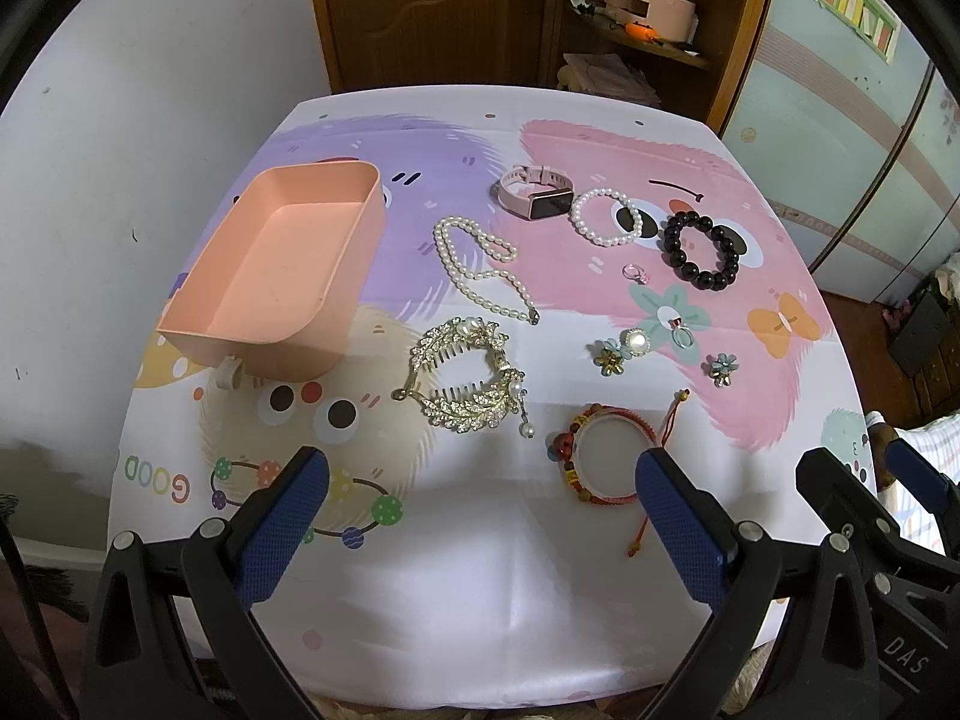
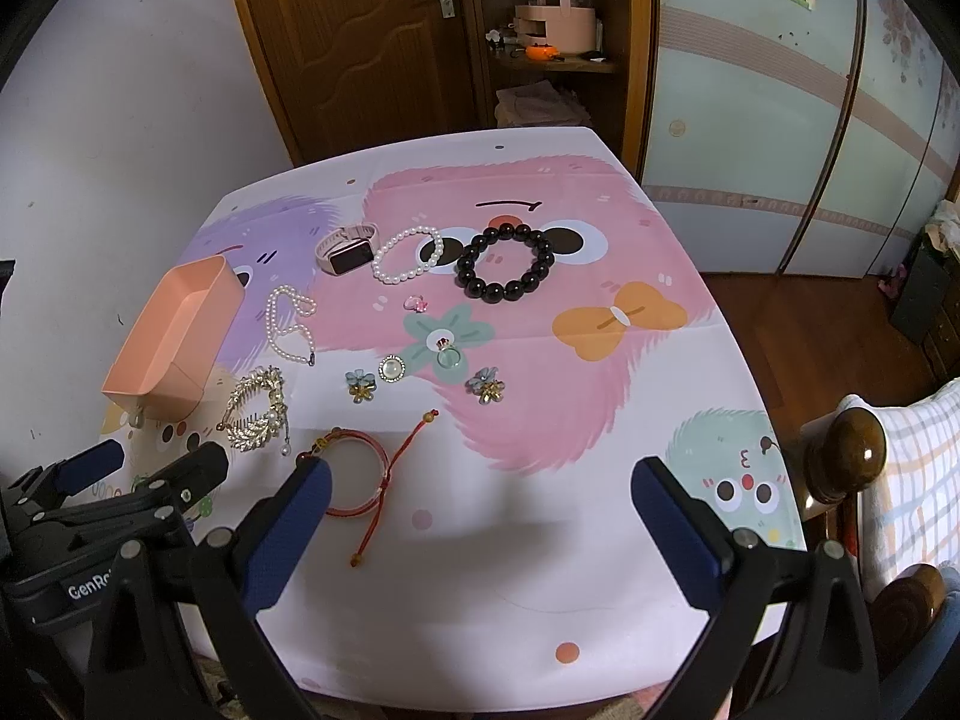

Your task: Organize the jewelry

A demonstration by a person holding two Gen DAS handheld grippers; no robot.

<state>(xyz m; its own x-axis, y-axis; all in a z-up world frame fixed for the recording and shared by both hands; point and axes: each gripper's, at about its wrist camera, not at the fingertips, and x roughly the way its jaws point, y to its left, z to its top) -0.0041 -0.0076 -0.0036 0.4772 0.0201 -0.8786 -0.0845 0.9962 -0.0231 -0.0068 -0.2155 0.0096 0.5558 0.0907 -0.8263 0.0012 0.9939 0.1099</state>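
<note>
An empty pink tray [image 1: 282, 276] [image 2: 174, 330] stands at the table's left. Jewelry lies spread on the cartoon cloth: a pearl necklace [image 1: 480, 267], a gold hair comb [image 1: 462, 384] [image 2: 255, 411], a pink watch [image 1: 534, 195] [image 2: 348, 249], a pearl bracelet [image 1: 606, 217], a black bead bracelet [image 1: 702, 252] [image 2: 505, 264], a red string bracelet [image 1: 600, 456] [image 2: 357, 468], small rings and flower earrings [image 1: 618, 351]. My left gripper [image 1: 483, 495] is open above the near edge. My right gripper [image 2: 480, 501] is open, right of the red bracelet.
A brown door [image 2: 360, 42] and a shelf with a pink box [image 2: 555, 24] stand behind the table. A wooden chair post [image 2: 852, 450] and checked cloth are at the right. A white wall is on the left.
</note>
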